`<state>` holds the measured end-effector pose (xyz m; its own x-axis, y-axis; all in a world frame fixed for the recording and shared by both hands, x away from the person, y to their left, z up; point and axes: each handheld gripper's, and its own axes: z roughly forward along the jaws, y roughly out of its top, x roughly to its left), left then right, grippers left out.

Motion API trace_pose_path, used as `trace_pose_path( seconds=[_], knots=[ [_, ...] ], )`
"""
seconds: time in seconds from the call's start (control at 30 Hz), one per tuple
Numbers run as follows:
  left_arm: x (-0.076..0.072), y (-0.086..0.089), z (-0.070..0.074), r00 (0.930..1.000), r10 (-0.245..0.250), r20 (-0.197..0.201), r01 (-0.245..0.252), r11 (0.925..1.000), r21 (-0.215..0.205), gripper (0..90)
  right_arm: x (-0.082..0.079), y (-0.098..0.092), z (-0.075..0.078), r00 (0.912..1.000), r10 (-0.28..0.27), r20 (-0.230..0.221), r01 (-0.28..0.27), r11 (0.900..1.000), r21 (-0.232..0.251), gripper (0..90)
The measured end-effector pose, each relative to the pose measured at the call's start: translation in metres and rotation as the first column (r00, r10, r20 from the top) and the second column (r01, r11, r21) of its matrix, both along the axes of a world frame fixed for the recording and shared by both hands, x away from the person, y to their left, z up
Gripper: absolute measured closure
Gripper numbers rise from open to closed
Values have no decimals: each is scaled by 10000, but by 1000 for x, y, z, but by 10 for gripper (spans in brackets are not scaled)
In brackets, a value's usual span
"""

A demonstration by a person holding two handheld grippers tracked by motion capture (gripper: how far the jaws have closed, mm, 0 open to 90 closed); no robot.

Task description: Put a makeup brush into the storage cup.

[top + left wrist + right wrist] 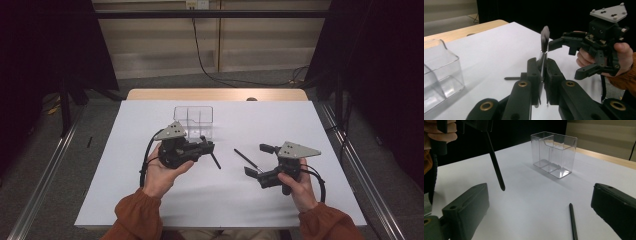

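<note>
Your left gripper (pixel 206 146) has its jaws clamped narrow on a slim black pen (pixel 545 41), lifted clear of the white table (pixel 150 200) just in front of the clear plastic holder (pixel 194 120); in the left gripper view the pen stands up between the jaws, its tip blurred. Your right gripper (pixel 257 160) hovers with its jaws spread wide, holding nothing, around the near end of a second black pen (pixel 573 222) that lies flat on the table between the two grippers. The holder stands upright and looks empty, its divider visible in the right gripper view. The work appears to be at the carrying step: one pen picked up, none yet stowed. Your next move likely calls for swinging the held pen over a compartment of the holder, tipping it upright and releasing it, while the right jaws close on the lying pen.
</note>
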<state>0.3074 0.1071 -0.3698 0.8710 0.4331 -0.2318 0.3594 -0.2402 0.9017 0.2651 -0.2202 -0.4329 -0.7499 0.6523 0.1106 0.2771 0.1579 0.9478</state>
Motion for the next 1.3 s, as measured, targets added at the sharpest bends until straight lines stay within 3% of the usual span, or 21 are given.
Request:
trace_pose_path(
  seconds=[0.3,0.47,0.87,1.3],
  knots=[
    [4,15,3,9998,180,-112,-176,9992,349,839,-3,-9,0,9999,1,-128,1,9999,163,10],
    [6,23,5,9995,267,-178,-259,9987,447,839,-5,-11,-1,9999,-147,-80,146,9999,-62,17],
    [11,42,9,9974,647,-304,-623,9954,734,839,-10,-17,-4,9986,-464,258,470,9986,-227,18],
    [20,57,14,9945,1007,-280,-971,9893,1085,839,-19,-28,-6,9953,-863,441,862,9963,37,18]
  ],
)
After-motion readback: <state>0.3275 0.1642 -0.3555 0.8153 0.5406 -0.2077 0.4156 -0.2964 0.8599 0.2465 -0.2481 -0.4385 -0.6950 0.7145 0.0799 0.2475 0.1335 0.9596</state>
